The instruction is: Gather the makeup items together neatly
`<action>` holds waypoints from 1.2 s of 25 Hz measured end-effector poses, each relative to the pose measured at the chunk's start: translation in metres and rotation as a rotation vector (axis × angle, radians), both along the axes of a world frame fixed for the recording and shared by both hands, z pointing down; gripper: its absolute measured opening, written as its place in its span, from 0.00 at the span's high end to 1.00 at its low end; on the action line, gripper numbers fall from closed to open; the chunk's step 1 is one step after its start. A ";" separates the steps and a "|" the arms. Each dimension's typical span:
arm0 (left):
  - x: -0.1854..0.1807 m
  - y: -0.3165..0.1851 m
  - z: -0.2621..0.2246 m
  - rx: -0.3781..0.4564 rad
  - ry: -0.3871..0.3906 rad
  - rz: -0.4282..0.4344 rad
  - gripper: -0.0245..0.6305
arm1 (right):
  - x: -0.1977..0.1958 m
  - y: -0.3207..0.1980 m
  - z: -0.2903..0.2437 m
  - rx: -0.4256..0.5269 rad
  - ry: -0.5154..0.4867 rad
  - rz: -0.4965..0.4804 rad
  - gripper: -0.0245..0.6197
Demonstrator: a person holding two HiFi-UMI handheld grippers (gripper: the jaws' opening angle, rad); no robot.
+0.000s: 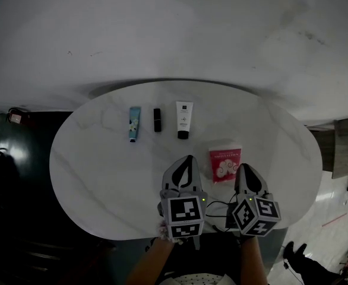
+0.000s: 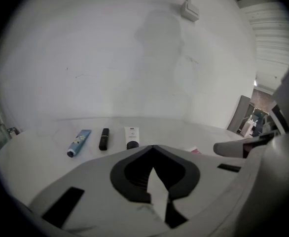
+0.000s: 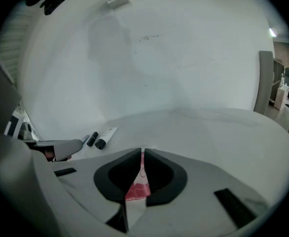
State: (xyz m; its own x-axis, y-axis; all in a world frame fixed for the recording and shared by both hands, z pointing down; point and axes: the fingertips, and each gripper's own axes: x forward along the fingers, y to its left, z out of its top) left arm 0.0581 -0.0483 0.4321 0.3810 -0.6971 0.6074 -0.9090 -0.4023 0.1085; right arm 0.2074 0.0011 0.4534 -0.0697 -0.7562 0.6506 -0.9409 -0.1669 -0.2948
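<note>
A white oval marble table (image 1: 97,171) stands by a plain white wall (image 1: 162,28); a small box (image 2: 189,11) sits high on that wall.

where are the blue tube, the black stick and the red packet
blue tube (image 1: 134,123): head view, middle of its body
black stick (image 1: 157,119): head view, middle of its length
red packet (image 1: 225,163): head view, centre of its printed face

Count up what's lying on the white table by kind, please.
Tubes: 2 (blue tube, white tube)
Black lipstick: 1
Red-and-white packet: 1
Total: 4
</note>
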 end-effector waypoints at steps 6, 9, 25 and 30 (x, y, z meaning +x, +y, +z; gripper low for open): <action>0.027 0.021 0.009 -0.042 0.005 0.075 0.90 | -0.001 0.012 0.007 -0.034 -0.006 -0.010 0.89; 0.038 0.030 0.013 -0.057 0.005 0.106 0.90 | 0.002 0.018 0.012 -0.056 0.010 -0.015 0.88; 0.033 0.048 0.036 -0.132 -0.022 0.116 0.90 | -0.009 0.016 0.027 -0.088 -0.039 -0.084 0.78; 0.027 0.048 0.038 -0.141 -0.026 0.099 0.90 | -0.015 0.010 0.035 -0.117 -0.052 -0.118 0.71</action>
State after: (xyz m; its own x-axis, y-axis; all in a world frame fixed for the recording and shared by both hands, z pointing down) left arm 0.0849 0.0001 0.4700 0.4262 -0.5640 0.7073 -0.8691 -0.4724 0.1470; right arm 0.1919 0.0110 0.4888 -0.1892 -0.6604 0.7267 -0.9399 -0.0924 -0.3287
